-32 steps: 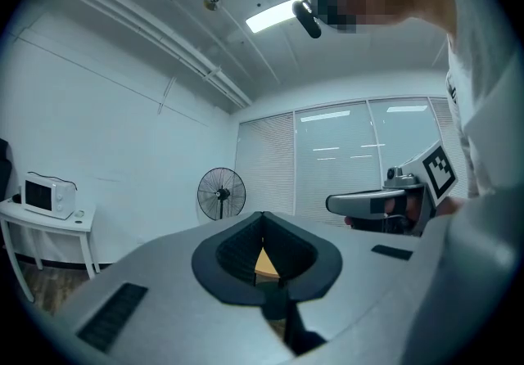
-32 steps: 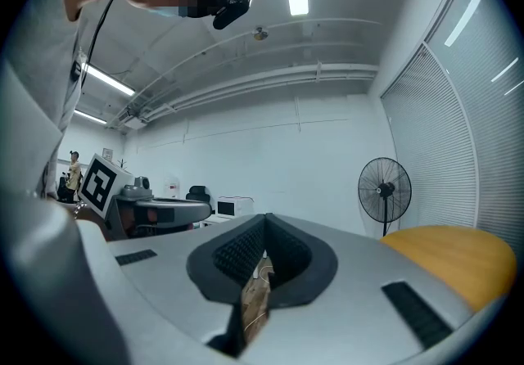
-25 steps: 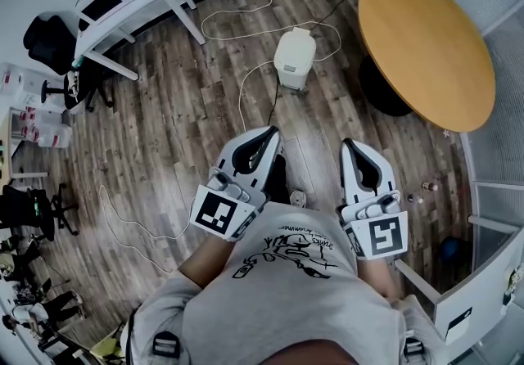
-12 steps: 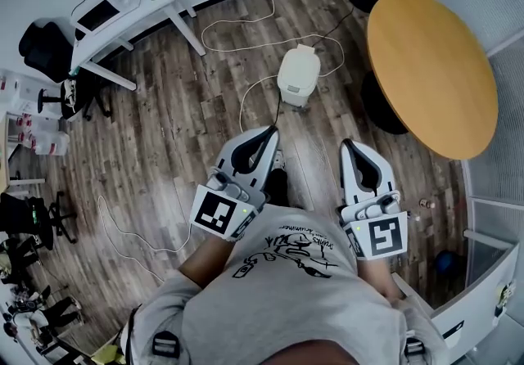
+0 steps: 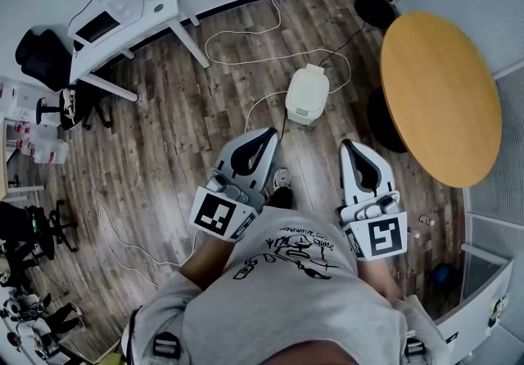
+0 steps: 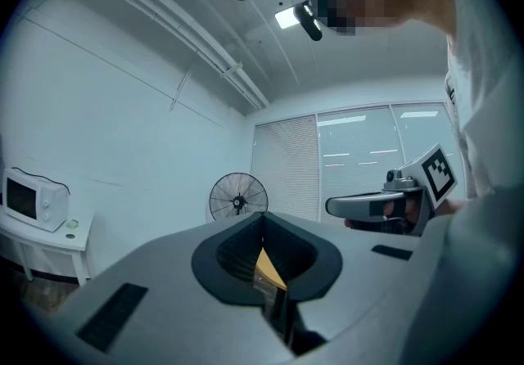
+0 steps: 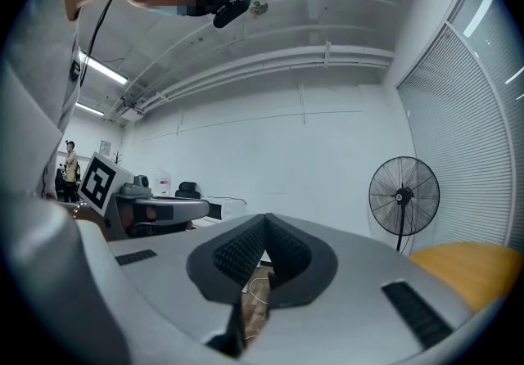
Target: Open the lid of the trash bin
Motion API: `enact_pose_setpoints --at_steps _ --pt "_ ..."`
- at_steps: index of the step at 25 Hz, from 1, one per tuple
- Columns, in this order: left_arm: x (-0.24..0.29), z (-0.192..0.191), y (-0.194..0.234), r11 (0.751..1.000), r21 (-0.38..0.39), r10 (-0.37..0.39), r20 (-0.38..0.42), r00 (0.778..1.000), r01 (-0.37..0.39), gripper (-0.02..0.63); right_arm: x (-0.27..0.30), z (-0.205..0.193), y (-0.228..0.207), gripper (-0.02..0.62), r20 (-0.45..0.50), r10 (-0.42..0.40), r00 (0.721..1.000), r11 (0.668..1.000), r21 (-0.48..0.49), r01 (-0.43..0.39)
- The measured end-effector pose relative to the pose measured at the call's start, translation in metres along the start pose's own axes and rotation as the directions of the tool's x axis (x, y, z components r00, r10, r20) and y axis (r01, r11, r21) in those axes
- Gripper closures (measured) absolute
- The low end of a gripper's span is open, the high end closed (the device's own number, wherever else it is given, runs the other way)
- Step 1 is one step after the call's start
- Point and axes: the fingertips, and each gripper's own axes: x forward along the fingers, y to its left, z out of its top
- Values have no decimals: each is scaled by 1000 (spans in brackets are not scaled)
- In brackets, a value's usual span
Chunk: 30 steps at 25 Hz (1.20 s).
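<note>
A white desk point(image 5: 123, 7) stands well clear at upper left. The left gripper point(image 5: 268, 136) has its jaws pressed together on nothing. The small white plastic trash bin point(image 5: 308, 93) sits lid-down at upper centre; the loose white cable point(image 5: 254, 105) around it could snag a foot or jaw. The right gripper point(image 5: 352, 146) is likewise closed and empty. The round orange-topped table point(image 5: 442, 93) crowds the bin's right side, while its left lies open.

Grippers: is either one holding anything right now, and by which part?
Nothing is held. The left gripper and right gripper both have their jaws together with nothing between them. The white plastic trash bin stands ahead of them, untouched.
</note>
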Motion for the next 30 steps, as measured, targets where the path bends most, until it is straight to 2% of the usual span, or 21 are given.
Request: enact_pose_setpoints --at_steps 7,14,30 --pt "26 2 59 1000 -5 2 0 1000 -2 591 63 4 -9 589 -8 -1 1000 1000 -4 1" --pt "42 0 96 1000 -9 -5 -1 1000 5 591 103 1 -15 589 -17 -11 1000 1000 -4 11" --pt "75 -1 110 999 -21 -28 -13 1000 28 591 129 -1 -45 589 -33 -41 999 999 1 41"
